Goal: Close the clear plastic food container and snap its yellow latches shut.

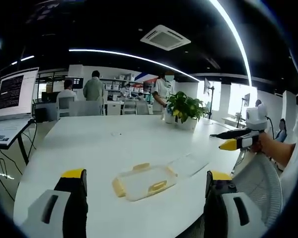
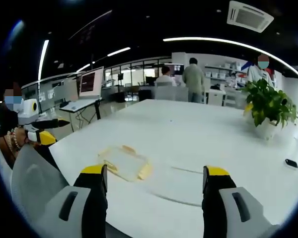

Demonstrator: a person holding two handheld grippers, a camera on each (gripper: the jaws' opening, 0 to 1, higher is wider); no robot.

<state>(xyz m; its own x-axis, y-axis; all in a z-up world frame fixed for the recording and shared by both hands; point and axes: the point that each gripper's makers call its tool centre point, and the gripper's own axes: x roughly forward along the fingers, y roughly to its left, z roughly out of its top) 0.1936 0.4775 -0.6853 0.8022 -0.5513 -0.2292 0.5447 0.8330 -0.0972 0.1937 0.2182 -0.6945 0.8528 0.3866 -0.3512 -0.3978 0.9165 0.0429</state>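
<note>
Both grippers off the container, approach not yet begun.

Left gripper view: the left gripper (image 1: 145, 191) has jaws spread and empty; the container (image 1: 144, 181) lies near on the white table (image 1: 89, 144), its clear lid (image 1: 188, 165) seemingly flat to its right. The right gripper (image 1: 234, 140) is far right; I cannot tell its jaws here.
Right gripper view: jaws spread, empty; container (image 2: 125, 162) near left. Best to swing the lid square before pressing each yellow latch (image 2: 145, 171). A plant (image 2: 266, 106), laptop (image 2: 89, 87) and open office lie beyond.
</note>
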